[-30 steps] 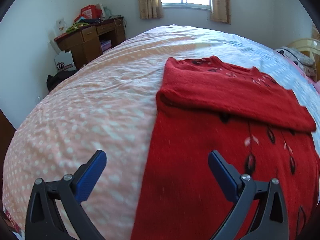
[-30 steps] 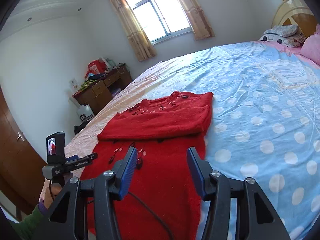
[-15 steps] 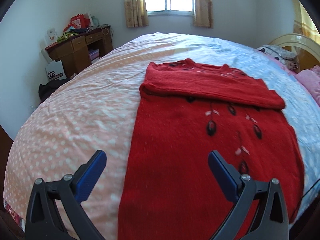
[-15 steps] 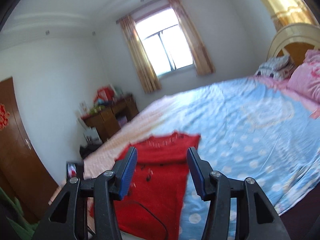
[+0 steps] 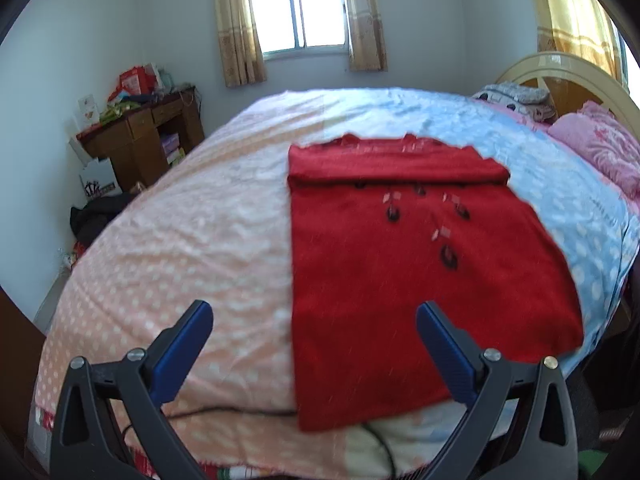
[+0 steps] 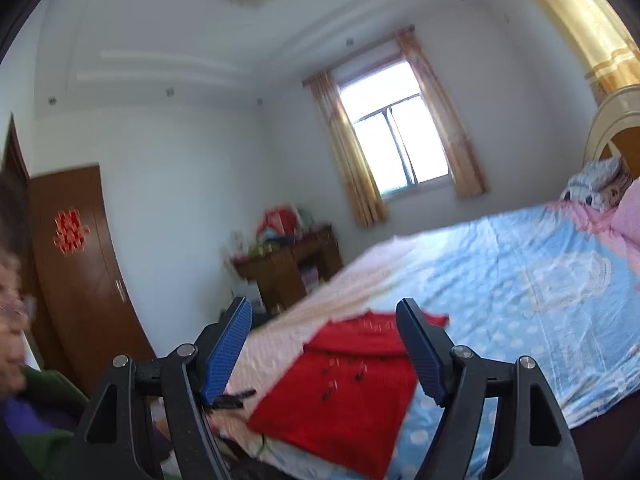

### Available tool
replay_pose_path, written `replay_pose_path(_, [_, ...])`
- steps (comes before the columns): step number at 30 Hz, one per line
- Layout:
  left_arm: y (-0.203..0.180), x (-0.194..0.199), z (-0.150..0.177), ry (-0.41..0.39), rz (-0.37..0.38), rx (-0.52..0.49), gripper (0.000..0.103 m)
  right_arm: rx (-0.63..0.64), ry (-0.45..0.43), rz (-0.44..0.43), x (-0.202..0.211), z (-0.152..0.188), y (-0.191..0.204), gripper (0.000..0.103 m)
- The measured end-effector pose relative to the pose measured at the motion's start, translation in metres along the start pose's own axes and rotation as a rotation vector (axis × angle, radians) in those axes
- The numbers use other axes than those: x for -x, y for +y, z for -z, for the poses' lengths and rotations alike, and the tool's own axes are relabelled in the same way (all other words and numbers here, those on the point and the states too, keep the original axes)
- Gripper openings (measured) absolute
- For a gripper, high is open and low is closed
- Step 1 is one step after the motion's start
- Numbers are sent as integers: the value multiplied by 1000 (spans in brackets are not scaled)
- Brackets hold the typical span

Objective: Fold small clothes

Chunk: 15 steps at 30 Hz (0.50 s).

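- Bedroom walls frame a bed (image 5: pixel 224 240) under a dotted cover, pink on its left half and blue on its right.
- Left wrist view: wooden desk (image 5: pixel 140 140) at far left, red sweater (image 5: pixel 400 264) flat mid-bed with its far end folded over; left gripper (image 5: pixel 314 344) spread wide, empty.
- Right wrist view alone shows a brown door (image 6: pixel 76 280), the ceiling and a person's green sleeve (image 6: pixel 52 392); right gripper (image 6: pixel 324 348), jaws just opened wider, holds nothing.
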State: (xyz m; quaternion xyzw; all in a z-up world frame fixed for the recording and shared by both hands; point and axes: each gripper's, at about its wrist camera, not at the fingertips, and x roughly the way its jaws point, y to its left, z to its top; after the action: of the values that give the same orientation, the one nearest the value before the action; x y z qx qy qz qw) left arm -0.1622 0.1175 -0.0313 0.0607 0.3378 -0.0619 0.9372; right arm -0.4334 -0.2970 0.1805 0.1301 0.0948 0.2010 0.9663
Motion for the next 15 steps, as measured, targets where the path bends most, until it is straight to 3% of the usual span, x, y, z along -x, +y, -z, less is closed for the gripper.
replay_pose_path(3, [11,-12,18,60,36,38,103,-46,134,13,-42,28,-7,75])
replay_pose_path(8, [23,-29,42,121,201,124,103,-150,371,44,-118,99,-31,74])
replay_pose_path(15, [28,-58,62,182,221,166,96,-162,573,112,-164,174,-51,65])
